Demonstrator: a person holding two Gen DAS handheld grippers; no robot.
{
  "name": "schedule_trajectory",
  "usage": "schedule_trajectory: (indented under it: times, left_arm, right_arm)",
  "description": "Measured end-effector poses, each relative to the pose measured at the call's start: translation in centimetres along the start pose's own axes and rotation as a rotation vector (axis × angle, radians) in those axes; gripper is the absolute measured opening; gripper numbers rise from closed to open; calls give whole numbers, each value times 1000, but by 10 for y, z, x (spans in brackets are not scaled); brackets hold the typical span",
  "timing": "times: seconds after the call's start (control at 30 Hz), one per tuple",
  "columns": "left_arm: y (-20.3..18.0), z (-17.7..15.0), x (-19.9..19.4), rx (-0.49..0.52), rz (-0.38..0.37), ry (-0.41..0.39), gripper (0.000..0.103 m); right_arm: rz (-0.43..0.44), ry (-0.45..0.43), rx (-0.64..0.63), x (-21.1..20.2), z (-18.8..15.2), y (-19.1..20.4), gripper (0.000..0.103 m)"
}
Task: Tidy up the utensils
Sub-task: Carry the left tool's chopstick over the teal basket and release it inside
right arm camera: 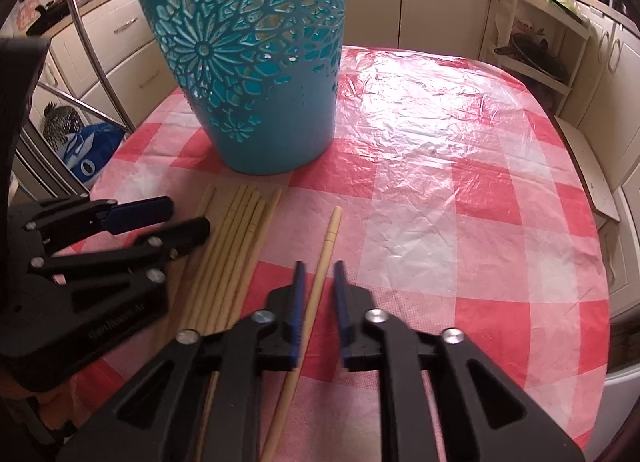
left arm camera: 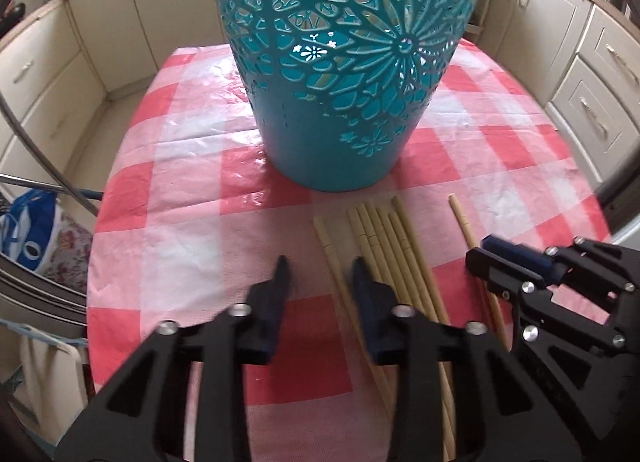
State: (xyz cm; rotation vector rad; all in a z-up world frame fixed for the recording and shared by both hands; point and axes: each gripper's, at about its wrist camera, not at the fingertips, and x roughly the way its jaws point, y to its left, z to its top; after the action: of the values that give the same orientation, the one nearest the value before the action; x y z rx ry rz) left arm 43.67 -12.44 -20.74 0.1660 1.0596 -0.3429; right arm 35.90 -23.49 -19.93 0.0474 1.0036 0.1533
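Left tongs stand open astride the outer stick of the bundle, flat on the desk before the basket. Centre it before you squeeze. Right tongs pinch the lone stick. You hold both pitched steeply down.

Cream kitchen cabinets stand along the walls around the table, which has a glossy red-and-white checked cover.
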Motion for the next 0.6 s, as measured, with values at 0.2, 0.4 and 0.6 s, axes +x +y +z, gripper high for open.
schedule_trajectory:
  times: [0.2,0.4,0.6]
  left_arm:
    - [14,7,3,-26,-71,36,14]
    - [-1,1,3,49,-17,15,9]
    - [4,0,1,30,-62,34,5]
  right_arm:
    - [6,23,6,1,3,-6,8]
    - [-21,29,-41,-1,2,1,8]
    - [7,39,-9,-2,1,-5,8]
